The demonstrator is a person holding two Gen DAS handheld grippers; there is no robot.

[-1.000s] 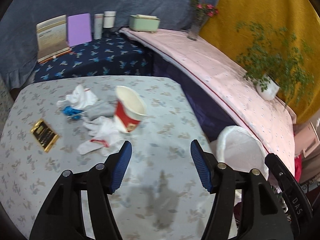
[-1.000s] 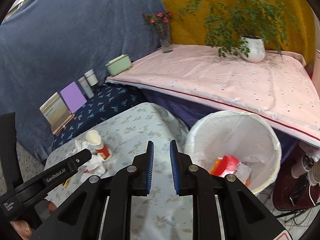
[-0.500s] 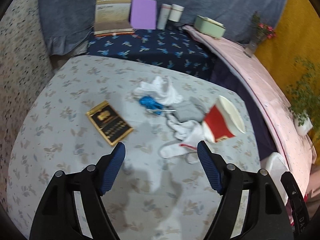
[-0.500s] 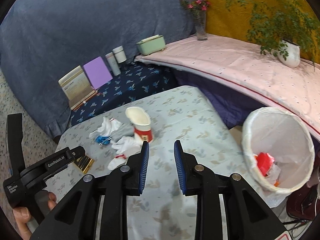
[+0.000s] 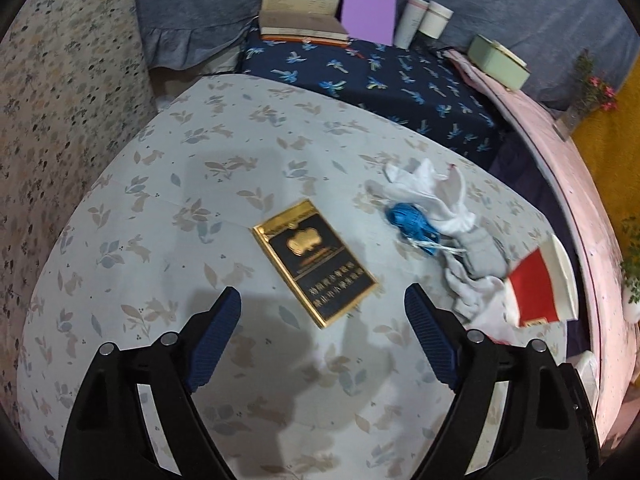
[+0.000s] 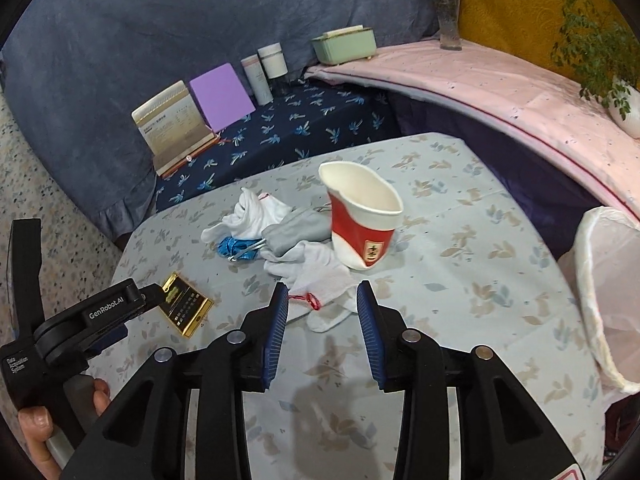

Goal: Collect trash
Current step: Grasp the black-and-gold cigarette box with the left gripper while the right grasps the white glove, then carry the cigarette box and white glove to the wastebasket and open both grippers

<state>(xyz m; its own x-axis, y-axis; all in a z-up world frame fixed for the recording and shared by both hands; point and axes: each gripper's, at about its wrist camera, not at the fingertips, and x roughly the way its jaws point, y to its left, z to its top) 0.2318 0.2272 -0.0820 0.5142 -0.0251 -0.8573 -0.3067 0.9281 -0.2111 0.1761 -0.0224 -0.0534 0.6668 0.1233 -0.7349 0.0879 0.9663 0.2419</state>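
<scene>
A black and gold cigarette box (image 5: 316, 256) lies flat on the floral table. My left gripper (image 5: 323, 302) hovers just short of it, jaws wide and still opening, nothing gripped. To the right lie white cloths (image 5: 436, 196), a blue scrap (image 5: 412, 222), a grey sock (image 5: 482, 252) and a crushed red and white paper cup (image 5: 540, 284). My right gripper (image 6: 323, 292) points at a white cloth (image 6: 316, 272) in front of the paper cup (image 6: 362, 220). Its jaws are opening and its pads touch nothing. The cigarette box (image 6: 186, 308) lies to its left.
A bin with a white liner (image 6: 600, 280) stands off the table's right edge. Behind the table, a dark blue shelf carries a booklet (image 6: 172, 128), a purple card (image 6: 220, 96) and cups (image 6: 266, 68). A pink ledge (image 6: 500, 92) holds a green box, a vase and a plant. A hand (image 6: 36, 424) holds the left gripper.
Both views swung away from the bin toward the trash pile. The left jaws widened and came down by the cigarette box. The right jaws went from nearly shut to open near the white cloth.
</scene>
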